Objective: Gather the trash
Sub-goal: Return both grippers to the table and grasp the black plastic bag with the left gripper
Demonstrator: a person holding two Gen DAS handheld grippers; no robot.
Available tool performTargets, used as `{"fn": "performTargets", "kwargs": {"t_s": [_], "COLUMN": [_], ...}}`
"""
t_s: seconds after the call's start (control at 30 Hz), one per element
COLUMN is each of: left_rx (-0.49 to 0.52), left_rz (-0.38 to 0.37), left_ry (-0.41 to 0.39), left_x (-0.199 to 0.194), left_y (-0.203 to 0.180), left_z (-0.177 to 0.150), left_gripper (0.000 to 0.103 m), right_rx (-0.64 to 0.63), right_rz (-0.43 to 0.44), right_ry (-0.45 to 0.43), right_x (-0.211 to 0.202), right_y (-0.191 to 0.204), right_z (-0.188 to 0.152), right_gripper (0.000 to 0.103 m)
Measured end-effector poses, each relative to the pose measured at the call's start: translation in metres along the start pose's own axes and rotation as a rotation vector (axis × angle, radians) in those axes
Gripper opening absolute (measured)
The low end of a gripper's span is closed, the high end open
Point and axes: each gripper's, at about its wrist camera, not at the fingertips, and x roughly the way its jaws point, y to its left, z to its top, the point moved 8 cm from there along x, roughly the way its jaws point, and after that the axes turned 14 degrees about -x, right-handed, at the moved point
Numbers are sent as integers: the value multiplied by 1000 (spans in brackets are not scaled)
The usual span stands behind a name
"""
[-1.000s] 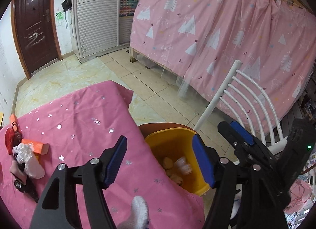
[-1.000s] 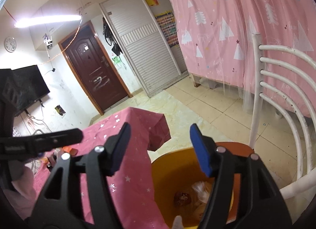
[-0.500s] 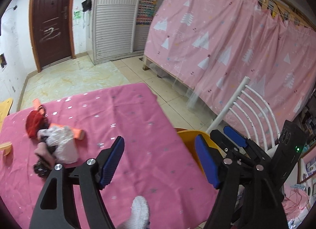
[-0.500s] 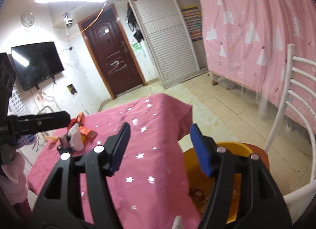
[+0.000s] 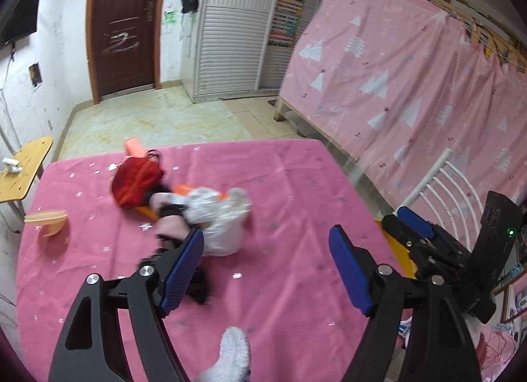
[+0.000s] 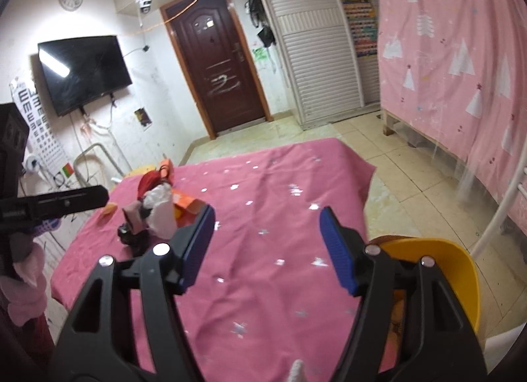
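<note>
L wrist view: the left gripper (image 5: 266,265), black frame w/ blue ribbed pads, sat low centre of frame, jaws spread wide, nothing between them. It hung over a table covered w/ a pink star-print cloth (image 5: 296,184). A blurred trash pile lay left of centre in frame: a crumpled white plastic bag (image 5: 224,217) in the middle, a red crumpled bag (image 5: 136,182) touching it on the upper left, an orange carton (image 5: 133,147) at the cloth's far edge, and some dark scraps (image 5: 194,283) just behind the left pad, too blurred to identify. A pale orange peel-like scrap (image 5: 47,222) lay apart near the cloth's left edge. The right gripper (image 5: 415,229) showed at right of frame, beside the yellow plastic bin's rim (image 5: 400,253), past the table's right edge. Whether anything touched it, can't tell.

R wrist view: the right gripper (image 6: 266,245) was also wide open and empty, low centre of frame, above the pink cloth (image 6: 280,191). The same pile sat mid-left: white bag (image 6: 161,209), red bag (image 6: 150,181), orange pieces around them. The yellow bin (image 6: 457,270) stood at lower right of frame, next to the table edge; contents mostly hidden behind the right finger. Part of the left gripper body (image 6: 49,205) poked in from the left edge.

Background: dark wood door (image 6: 217,62), wall TV (image 6: 82,72), pink tree-print curtain (image 5: 411,92), white metal chair back (image 5: 441,184).
</note>
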Motion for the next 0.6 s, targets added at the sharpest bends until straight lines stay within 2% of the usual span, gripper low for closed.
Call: {"fn": "performTargets", "kwargs": {"t_s": [0.2, 0.3, 0.6], "left_rx": [11, 27, 58], "left_rz": [36, 49, 57], "left_ry": [10, 29, 101], "left_x": [6, 14, 51], "left_y": [38, 48, 72], "left_z": [3, -2, -17], "left_gripper": [71, 71, 71], "right_rx": [-55, -73, -131], "right_rz": [30, 40, 63], "right_ry": [30, 42, 84], "right_x": [19, 28, 52], "right_y": [31, 44, 75], "right_z": [9, 15, 21], "right_gripper": [65, 69, 69]}}
